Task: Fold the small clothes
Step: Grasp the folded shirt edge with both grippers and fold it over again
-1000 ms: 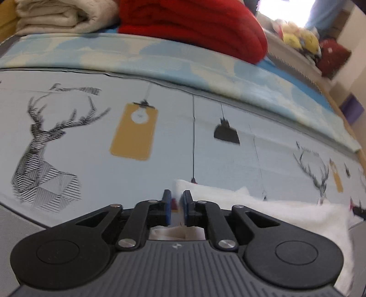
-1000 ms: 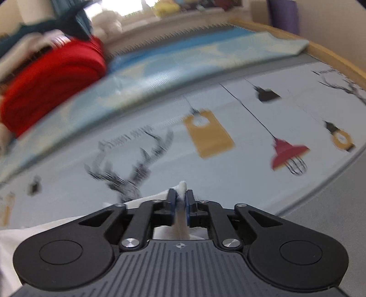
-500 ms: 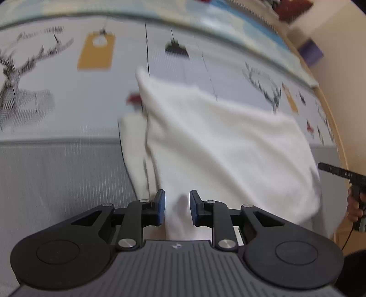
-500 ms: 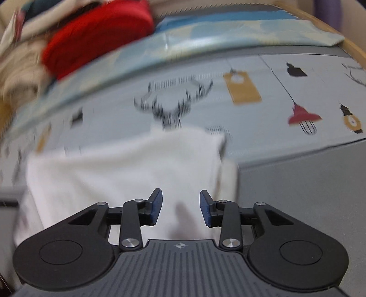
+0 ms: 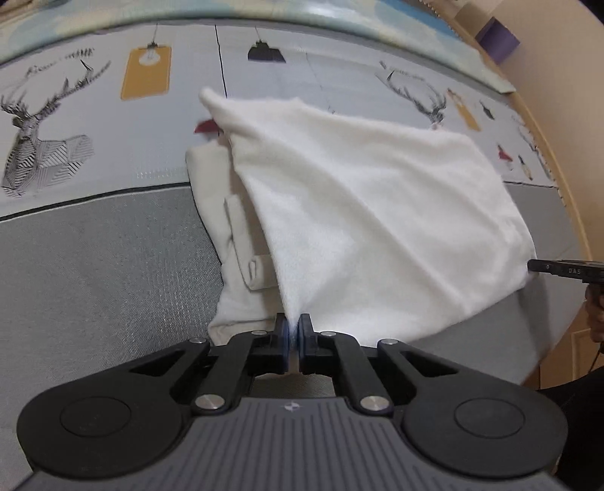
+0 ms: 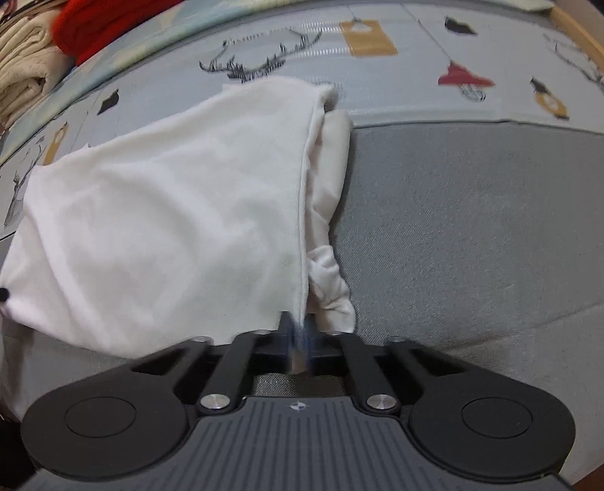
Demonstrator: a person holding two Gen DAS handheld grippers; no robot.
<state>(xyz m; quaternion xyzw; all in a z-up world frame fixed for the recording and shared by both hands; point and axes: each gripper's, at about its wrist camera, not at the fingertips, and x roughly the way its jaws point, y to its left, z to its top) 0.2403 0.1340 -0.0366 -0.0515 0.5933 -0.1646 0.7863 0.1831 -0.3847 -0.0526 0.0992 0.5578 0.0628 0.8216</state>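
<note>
Left wrist view: my left gripper [image 5: 293, 329] and right gripper [image 6: 299, 325] are pinching the white fleecy garment [image 5: 362, 211] at six o'clock; half-folded on the grey bed [image 5: 105, 257], another fold is remaining.

A bed [image 5: 94, 264] carries everything: plain grey cover near, a printed sheet [image 5: 302, 75] with deer and lamps farther back. A white garment [image 5: 358, 211] lies across their seam. Folded red [image 6: 113, 22] and cream [image 6: 22, 71] blankets sit at the far edge.
</note>
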